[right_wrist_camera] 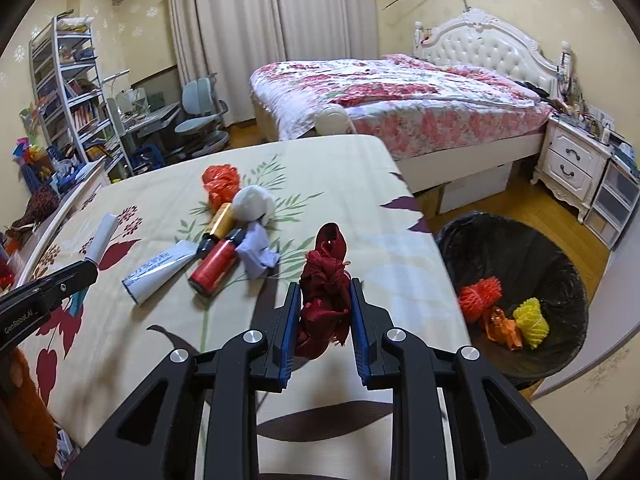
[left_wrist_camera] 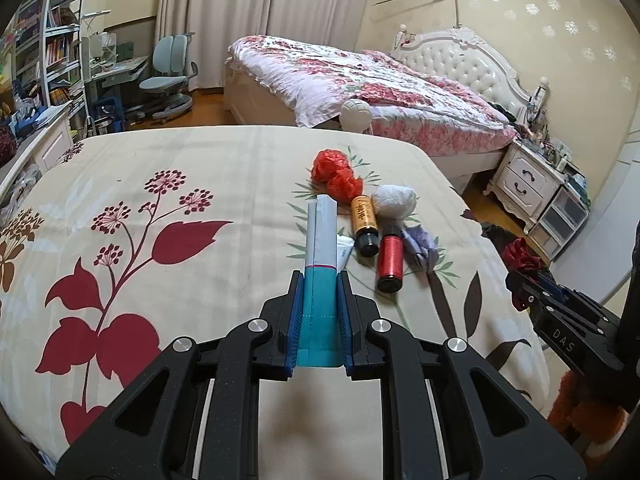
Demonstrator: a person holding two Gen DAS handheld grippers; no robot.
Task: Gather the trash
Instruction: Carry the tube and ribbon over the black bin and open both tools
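Note:
My left gripper [left_wrist_camera: 319,280] is shut on a teal and white tube [left_wrist_camera: 320,264] and holds it above the floral bedspread [left_wrist_camera: 160,184]. My right gripper [right_wrist_camera: 325,292] is shut on a dark red cloth bundle [right_wrist_camera: 325,280] above the bed's right side. On the bedspread lie a red plastic wad [right_wrist_camera: 221,182], a white paper ball [right_wrist_camera: 253,201], a gold bottle [right_wrist_camera: 218,224], a red bottle [right_wrist_camera: 212,266], a purple wrapper [right_wrist_camera: 256,250] and a white tube [right_wrist_camera: 160,266]. A black-lined trash bin [right_wrist_camera: 516,248] stands on the floor to the right, holding orange and yellow net pieces.
A second bed [right_wrist_camera: 400,92] with a pink floral quilt stands beyond. A white nightstand [right_wrist_camera: 572,164] and drawers are at the right. A desk, chair [right_wrist_camera: 200,116] and bookshelf [right_wrist_camera: 68,92] are at the left. A ball [left_wrist_camera: 356,114] sits between the beds.

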